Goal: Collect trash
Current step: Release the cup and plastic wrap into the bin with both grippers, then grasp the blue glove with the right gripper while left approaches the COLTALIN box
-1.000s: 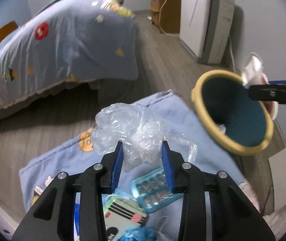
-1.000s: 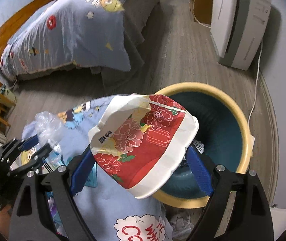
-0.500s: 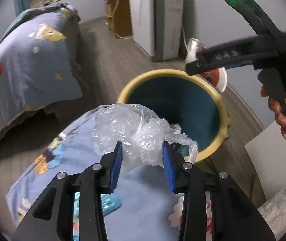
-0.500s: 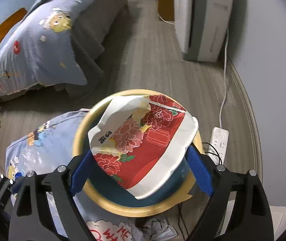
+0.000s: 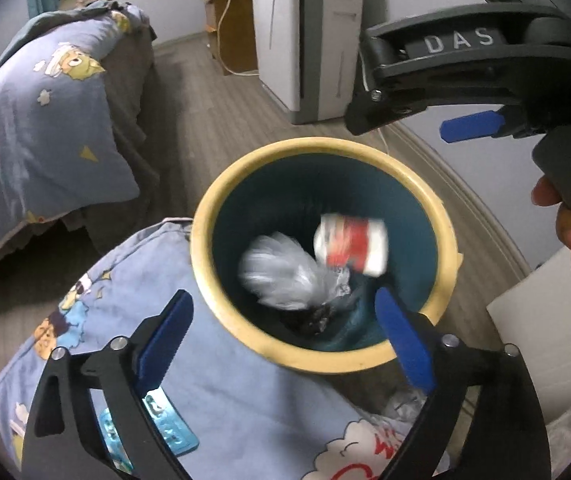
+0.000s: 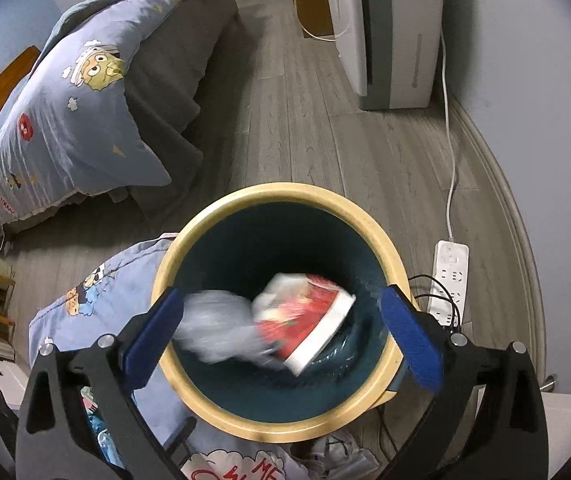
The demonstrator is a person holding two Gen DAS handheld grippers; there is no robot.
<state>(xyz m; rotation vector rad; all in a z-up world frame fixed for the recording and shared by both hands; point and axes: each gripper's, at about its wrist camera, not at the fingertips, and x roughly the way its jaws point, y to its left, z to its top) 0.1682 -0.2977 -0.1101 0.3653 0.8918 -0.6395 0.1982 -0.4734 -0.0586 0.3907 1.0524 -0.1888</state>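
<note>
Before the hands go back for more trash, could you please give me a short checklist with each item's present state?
1. Left gripper free of load: ok, jaws opening, nothing between them.
2. Right gripper free of load: ok, jaws opening, pads clear.
3. Plastic wrap inside the bin: ok, blurred, within the rim.
4. Red paper cup inside the bin: ok, also blurred.
5. Both items settled at the bottom: cannot tell.
6. Trash left to collect: not ok, a blister pack lies on the blue cloth.
</note>
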